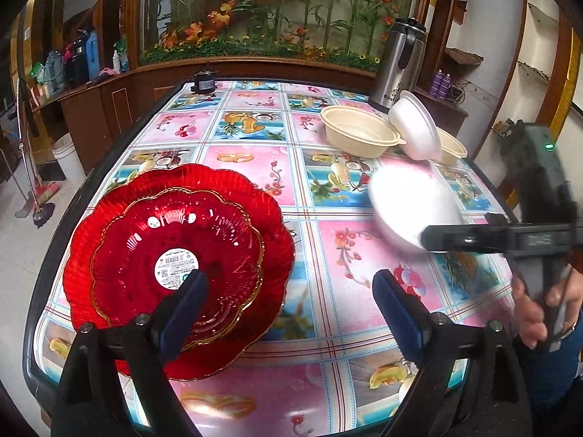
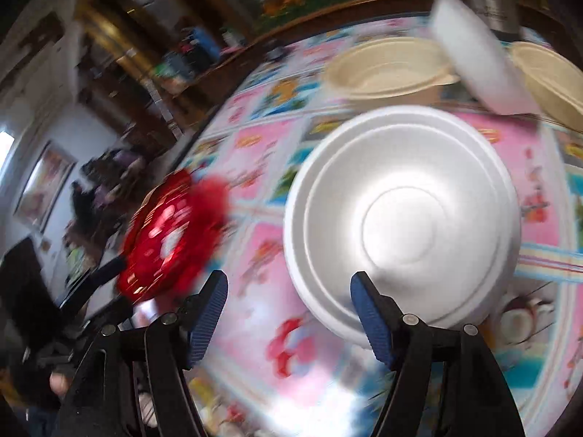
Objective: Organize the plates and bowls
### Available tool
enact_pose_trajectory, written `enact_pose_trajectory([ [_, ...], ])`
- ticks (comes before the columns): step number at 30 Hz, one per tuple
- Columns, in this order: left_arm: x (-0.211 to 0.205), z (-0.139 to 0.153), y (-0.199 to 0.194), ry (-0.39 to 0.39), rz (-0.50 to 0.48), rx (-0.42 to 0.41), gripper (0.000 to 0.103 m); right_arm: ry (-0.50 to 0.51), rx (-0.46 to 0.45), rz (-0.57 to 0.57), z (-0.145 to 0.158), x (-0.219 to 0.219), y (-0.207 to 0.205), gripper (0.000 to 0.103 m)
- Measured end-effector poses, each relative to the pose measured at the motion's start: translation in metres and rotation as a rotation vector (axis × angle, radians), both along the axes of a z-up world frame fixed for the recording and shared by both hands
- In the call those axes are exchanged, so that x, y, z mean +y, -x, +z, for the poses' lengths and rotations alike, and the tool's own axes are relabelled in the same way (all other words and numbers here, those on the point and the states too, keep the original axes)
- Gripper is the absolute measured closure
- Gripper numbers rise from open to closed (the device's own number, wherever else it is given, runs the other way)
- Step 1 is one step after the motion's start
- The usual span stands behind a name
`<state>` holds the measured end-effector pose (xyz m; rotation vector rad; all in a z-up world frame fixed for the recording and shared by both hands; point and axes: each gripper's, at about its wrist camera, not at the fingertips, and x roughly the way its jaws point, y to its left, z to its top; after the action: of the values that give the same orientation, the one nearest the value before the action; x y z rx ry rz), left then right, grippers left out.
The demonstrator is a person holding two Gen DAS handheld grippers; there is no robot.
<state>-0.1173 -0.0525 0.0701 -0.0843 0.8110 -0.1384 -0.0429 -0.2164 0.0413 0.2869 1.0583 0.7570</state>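
Note:
Two red glass plates (image 1: 175, 255) lie stacked at the table's near left, the smaller gold-rimmed one on top. My left gripper (image 1: 288, 302) hangs open over their right edge, holding nothing. A white foam bowl (image 2: 400, 218) sits just ahead of my right gripper (image 2: 288, 309), which is open; its right finger (image 2: 368, 313) overlaps the bowl's near rim without pinching it. In the left wrist view that bowl (image 1: 408, 204) is blurred, with the right gripper's finger (image 1: 452, 236) in front of it. The red plates (image 2: 171, 233) show blurred at the left.
At the far right, two beige bowls (image 1: 359, 134) (image 1: 452, 149) flank a tilted white foam bowl (image 1: 415, 127). A steel thermos (image 1: 399, 65) stands behind them. A small dark object (image 1: 204, 82) sits at the far edge of the patterned table (image 1: 255, 167). A person's hand (image 1: 535, 313) holds the right gripper.

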Motion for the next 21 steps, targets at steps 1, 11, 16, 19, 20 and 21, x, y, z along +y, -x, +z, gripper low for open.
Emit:
enact_pose_trajectory([
  [1, -0.001, 0.000, 0.000, 0.003, -0.004, 0.001, 0.012, -0.013, -0.013, 0.007, 0.005, -0.001, 0.005, 0.028],
  [11, -0.022, 0.000, 0.001, 0.016, -0.051, 0.010, 0.012, 0.022, -0.180, -0.472, 0.017, -0.098, -0.010, 0.034],
  [16, -0.043, 0.001, -0.014, 0.060, -0.094, 0.018, 0.012, -0.099, -0.063, -0.462, -0.013, -0.117, -0.017, 0.066],
  [19, -0.056, 0.003, -0.031, 0.080, -0.098, 0.019, 0.012, -0.046, -0.173, -0.462, 0.002, -0.111, -0.002, 0.066],
  [20, -0.059, 0.005, -0.037, 0.082, -0.099, 0.012, 0.012, -0.032, -0.187, -0.454, 0.006, -0.106, -0.002, 0.066],
  [21, -0.062, 0.005, -0.045, 0.075, -0.090, 0.013, 0.013, -0.028, -0.184, -0.444, 0.006, -0.105, -0.001, 0.066],
])
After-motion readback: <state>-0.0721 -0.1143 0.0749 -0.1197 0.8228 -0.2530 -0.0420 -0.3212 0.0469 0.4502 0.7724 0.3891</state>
